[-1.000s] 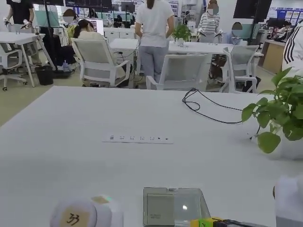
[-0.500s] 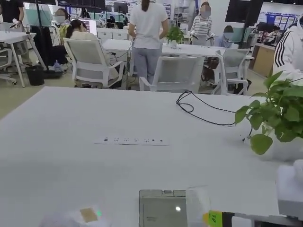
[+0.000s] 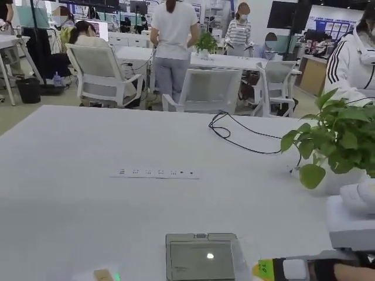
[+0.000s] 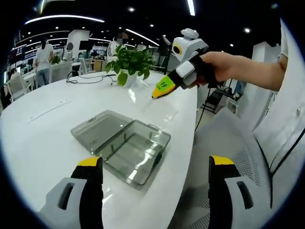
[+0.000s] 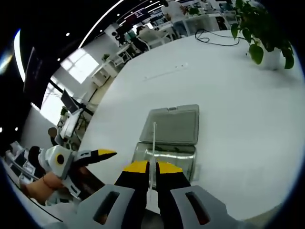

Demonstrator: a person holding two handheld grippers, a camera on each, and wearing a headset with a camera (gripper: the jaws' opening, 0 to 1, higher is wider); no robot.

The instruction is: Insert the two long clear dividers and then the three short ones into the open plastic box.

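A clear divider [image 5: 154,138] is clamped by the right gripper [image 5: 151,167] above the smoky plastic box [image 4: 136,152] at the worktop's [image 3: 117,205] near edge; the left gripper's [image 4: 156,161] jaws are parted. Seemingly none is seated.

My broad white workbench [image 3: 88,205] carries: one open smoky-clear plastic box [image 3: 199,260], near edge; one flush white socket strip [image 3: 154,172], mid-table; one looped black cable [image 3: 234,136]; one leafy green potted plant [image 3: 328,146], right.
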